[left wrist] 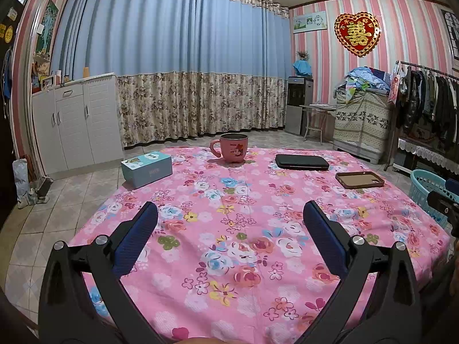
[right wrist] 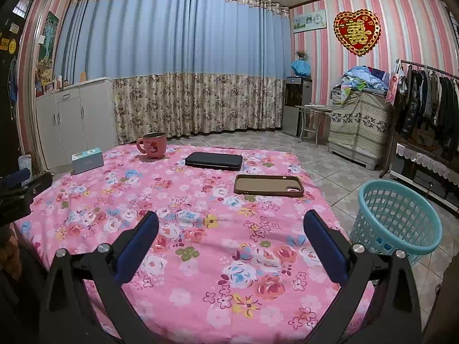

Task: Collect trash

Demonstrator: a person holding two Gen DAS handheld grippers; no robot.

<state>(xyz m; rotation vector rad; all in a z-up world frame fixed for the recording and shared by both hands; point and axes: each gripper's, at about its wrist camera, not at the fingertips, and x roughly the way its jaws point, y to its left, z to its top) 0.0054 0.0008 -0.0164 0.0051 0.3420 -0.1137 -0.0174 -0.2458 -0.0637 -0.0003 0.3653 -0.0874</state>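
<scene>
A teal plastic basket [right wrist: 396, 218] stands on the floor right of the table; its rim also shows in the left wrist view [left wrist: 427, 183]. My left gripper [left wrist: 229, 215] is open and empty above the pink floral tablecloth [left wrist: 229, 258]. My right gripper [right wrist: 231, 220] is open and empty above the same cloth [right wrist: 200, 258]. On the table lie a pink mug [left wrist: 232, 147], a light blue box [left wrist: 146, 169], a black flat case [left wrist: 301, 162] and a brown phone case [left wrist: 360, 179]. No loose trash shows on the table.
The mug [right wrist: 152, 144], box [right wrist: 87, 160], black case [right wrist: 213, 161] and phone case [right wrist: 268, 185] show in the right wrist view. A white cabinet [left wrist: 74, 126] stands left, a clothes rack [left wrist: 430, 97] right, curtains behind.
</scene>
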